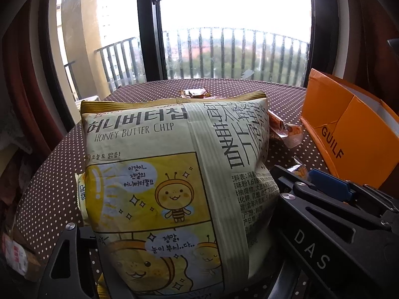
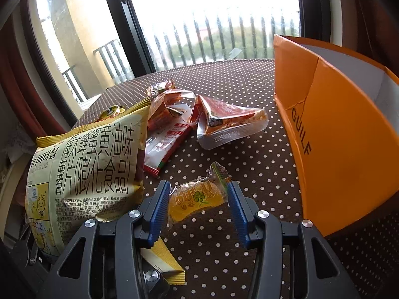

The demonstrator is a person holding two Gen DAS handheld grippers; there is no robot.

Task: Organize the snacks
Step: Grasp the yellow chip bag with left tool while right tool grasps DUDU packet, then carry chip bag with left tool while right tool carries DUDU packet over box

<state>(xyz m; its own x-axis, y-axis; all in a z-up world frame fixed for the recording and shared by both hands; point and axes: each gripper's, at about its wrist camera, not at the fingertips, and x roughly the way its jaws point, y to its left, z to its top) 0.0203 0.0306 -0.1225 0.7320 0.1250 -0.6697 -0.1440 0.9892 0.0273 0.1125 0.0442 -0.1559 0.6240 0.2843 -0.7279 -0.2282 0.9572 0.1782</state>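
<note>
Crinkly film makes the candy light and slippery; it is bracketed mid-body, at 12 o'clock, by the wide right gripper, while the puffy chip bag sits between the left gripper's fingers, grip unclear

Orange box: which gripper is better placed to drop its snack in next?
Right, probably. The right gripper brackets the small yellow candy, and the orange box stands open just beside it. The left gripper holds the bulky chip bag, farther away.

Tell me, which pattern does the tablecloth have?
The tablecloth is brown with small white polka dots; the right wrist view shows it best.
</note>
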